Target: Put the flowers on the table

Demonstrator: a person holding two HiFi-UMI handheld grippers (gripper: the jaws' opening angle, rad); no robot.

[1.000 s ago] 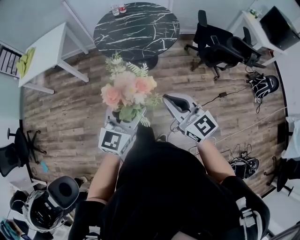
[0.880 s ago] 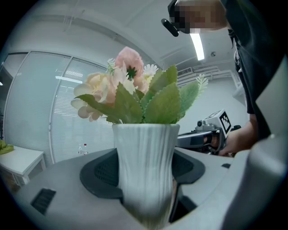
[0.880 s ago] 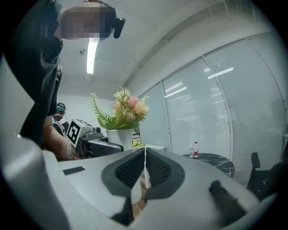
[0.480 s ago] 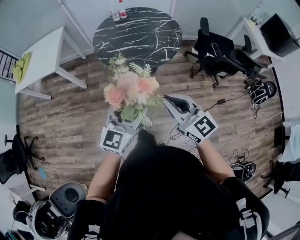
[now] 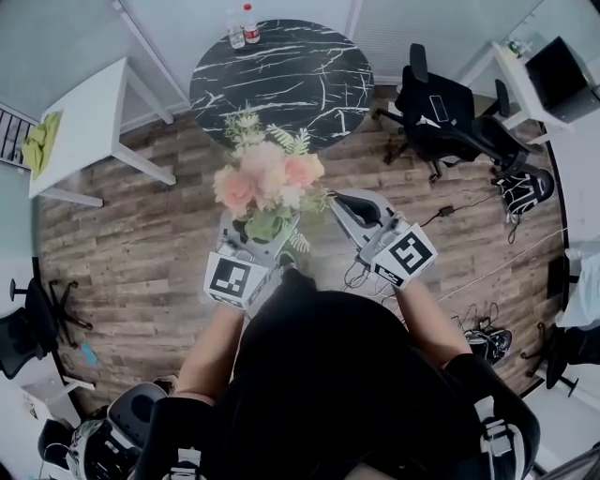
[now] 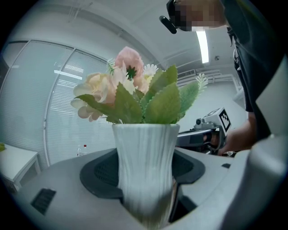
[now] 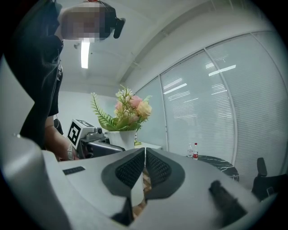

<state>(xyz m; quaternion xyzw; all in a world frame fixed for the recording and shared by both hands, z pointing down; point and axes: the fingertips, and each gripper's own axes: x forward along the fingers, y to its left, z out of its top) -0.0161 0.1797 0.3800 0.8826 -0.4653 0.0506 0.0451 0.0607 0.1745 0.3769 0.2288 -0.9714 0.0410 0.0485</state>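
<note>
A bunch of pink and cream flowers [image 5: 265, 178] stands in a white ribbed vase [image 6: 145, 168], upright in the air above the wooden floor. My left gripper [image 5: 255, 236] is shut on the vase, its dark pads pressed against both sides. In the right gripper view the flowers [image 7: 128, 110] and vase show at left. My right gripper [image 5: 354, 208] hangs just right of the flowers, jaws shut with nothing between them. The round black marble table [image 5: 281, 80] lies ahead, beyond the flowers.
Two small bottles [image 5: 242, 24] stand at the marble table's far edge. A white side table [image 5: 80, 117] is at left, black office chairs [image 5: 450, 117] at right, and cables and bags lie on the floor at right. A chair [image 5: 23, 319] is at lower left.
The person has stepped a little toward the marble table, carrying the flowers along. Both grippers keep the same pose and hold.
</note>
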